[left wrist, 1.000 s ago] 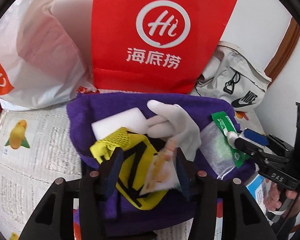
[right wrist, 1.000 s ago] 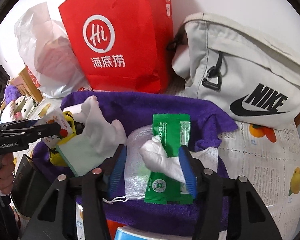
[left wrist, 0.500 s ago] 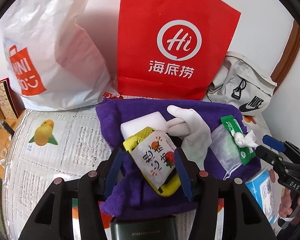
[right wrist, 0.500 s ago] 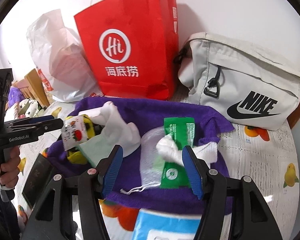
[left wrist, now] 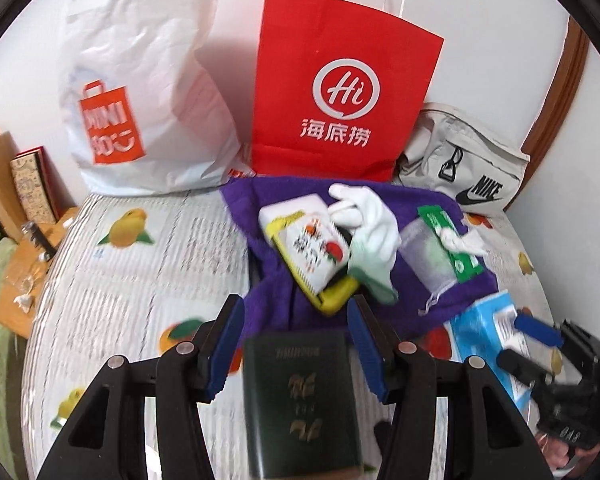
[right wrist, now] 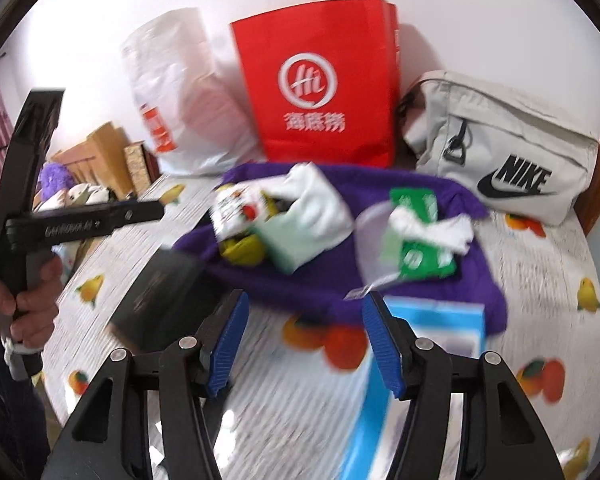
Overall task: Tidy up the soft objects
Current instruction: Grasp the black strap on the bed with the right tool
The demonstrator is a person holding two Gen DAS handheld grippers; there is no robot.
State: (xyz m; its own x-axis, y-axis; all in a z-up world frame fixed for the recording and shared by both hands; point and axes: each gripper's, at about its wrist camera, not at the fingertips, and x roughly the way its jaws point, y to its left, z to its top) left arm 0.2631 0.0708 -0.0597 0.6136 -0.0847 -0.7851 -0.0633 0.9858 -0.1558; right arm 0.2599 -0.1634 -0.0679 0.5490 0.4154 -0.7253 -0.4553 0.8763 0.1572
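Note:
A purple towel (left wrist: 268, 300) lies on the fruit-print tablecloth. On it lie a white sponge (left wrist: 288, 208), a yellow mesh item (left wrist: 336, 296), a snack packet (left wrist: 312, 252), a white glove (left wrist: 372, 224), a mesh pouch (left wrist: 424, 260), a green packet (left wrist: 448, 232) and a crumpled tissue (left wrist: 460, 242). My left gripper (left wrist: 296, 344) hangs open and empty, pulled back from the towel, over a dark green book (left wrist: 300, 400). The jaws of my right gripper (right wrist: 306, 344) are closing with nothing between them. It is short of the towel (right wrist: 300, 284), beside a blue tissue pack (right wrist: 432, 320).
A red paper bag (left wrist: 340, 88), a white plastic bag (left wrist: 140, 92) and a grey Nike bag (left wrist: 472, 176) stand against the wall behind the towel. Boxes and clutter sit off the table's left edge. A hand (right wrist: 24, 304) holds the left gripper (right wrist: 140, 214).
Both grippers pulled back and up from the towel. The snack packet left the left jaws and lies on the yellow item. The tissue left the right jaws and rests on the green packet.

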